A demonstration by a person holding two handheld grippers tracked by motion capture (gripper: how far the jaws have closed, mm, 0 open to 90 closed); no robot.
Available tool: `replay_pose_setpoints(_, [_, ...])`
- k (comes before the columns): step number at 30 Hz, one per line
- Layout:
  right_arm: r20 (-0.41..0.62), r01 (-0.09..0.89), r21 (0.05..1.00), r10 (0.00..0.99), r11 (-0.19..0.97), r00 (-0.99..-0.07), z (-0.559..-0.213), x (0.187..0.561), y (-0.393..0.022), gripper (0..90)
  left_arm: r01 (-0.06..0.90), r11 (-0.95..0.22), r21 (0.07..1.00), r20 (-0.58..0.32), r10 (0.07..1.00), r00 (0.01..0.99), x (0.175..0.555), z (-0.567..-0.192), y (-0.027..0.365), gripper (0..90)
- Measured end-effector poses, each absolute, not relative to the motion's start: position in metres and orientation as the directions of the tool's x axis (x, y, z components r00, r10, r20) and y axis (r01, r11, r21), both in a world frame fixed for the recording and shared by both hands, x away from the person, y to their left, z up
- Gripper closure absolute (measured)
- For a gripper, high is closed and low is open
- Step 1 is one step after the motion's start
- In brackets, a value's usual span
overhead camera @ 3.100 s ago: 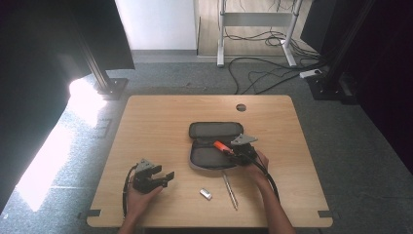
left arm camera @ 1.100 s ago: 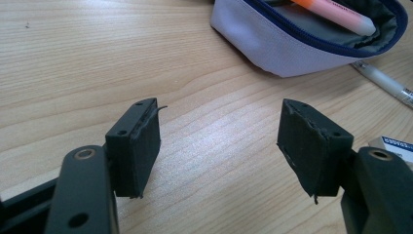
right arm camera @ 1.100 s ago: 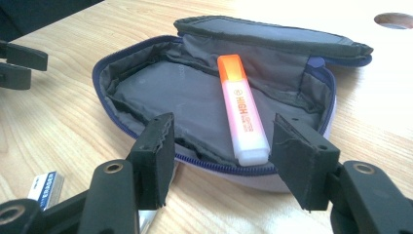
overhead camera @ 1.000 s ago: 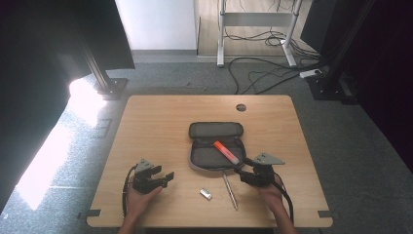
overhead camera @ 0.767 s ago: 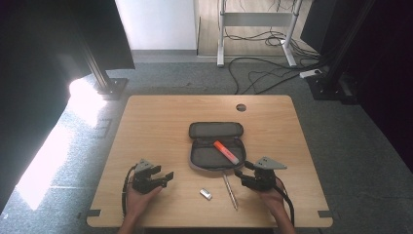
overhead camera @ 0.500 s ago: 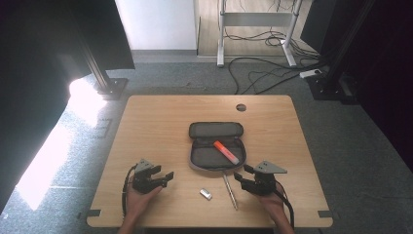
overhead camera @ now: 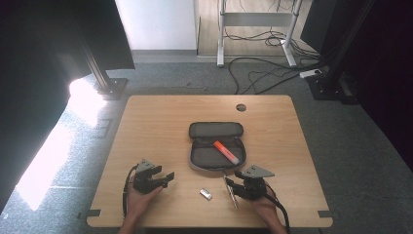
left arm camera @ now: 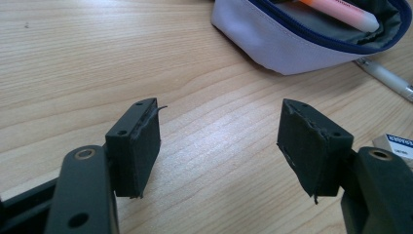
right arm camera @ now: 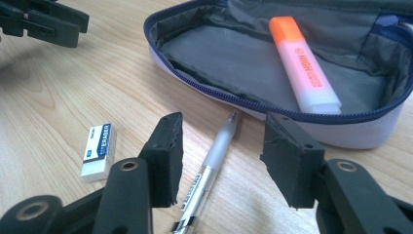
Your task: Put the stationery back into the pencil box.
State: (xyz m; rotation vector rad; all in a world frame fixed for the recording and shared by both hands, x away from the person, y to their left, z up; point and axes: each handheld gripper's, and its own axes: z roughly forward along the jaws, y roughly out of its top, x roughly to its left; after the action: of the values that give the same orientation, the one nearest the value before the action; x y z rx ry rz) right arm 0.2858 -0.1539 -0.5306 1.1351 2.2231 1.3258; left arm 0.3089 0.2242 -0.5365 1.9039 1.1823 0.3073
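- The right hand-held gripper (overhead camera: 233,186) has come down from the pencil case to the near edge of the desk (overhead camera: 160,112), and now sits low over the pen (right arm camera: 210,170).
- Its jaws have just been closing; they stand about half open, one on either side of the pen's barrel, and the pads do not yet press on it. It has hold of nothing.
- The pen lies flat on the desk just in front of the open pencil case (overhead camera: 216,146), its tip pointing at the case's near wall and close to it.
- An orange highlighter (overhead camera: 225,152) already lies inside the case, so I judge the job to be packing loose items away, with the pen next.
- A small white eraser (overhead camera: 206,194) lies on the desk beside the pen, on the side of the left hand, apart from it and untouched.
- The left hand-held gripper (overhead camera: 167,177) rests on the desk well off to the side, jaws wide open and empty, as it was a few seconds ago; it takes no part in this step.
- To my eye the pinch is near: the jaws need to close further before the pen can be lifted.
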Motion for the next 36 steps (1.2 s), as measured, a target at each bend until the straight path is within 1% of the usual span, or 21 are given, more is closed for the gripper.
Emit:
replay_pose_setpoints(21, [0.098,0.506,0.793,0.750,0.338,-0.654,-0.543,0.285,-0.140,56.8,0.615,-0.186,0.766,-0.217,0.826,0.520,0.309,-0.536,0.226,32.5])
replay_pose_setpoints(30, [0.088,0.519,0.776,0.753,0.358,-0.652,-0.548,0.285,-0.136,59.8,0.613,-0.186,0.768,-0.214,0.828,0.519,0.309,-0.536,0.227,32.5])
replay_pose_setpoints(32, [0.085,0.519,0.775,0.754,0.362,-0.652,-0.548,0.285,-0.136,62.0,0.610,-0.183,0.771,-0.213,0.828,0.519,0.309,-0.535,0.227,32.6])
replay_pose_setpoints(36, [0.080,0.520,0.772,0.756,0.365,-0.650,-0.549,0.285,-0.136,63.4,0.612,-0.186,0.769,-0.213,0.827,0.520,0.309,-0.536,0.226,32.6])
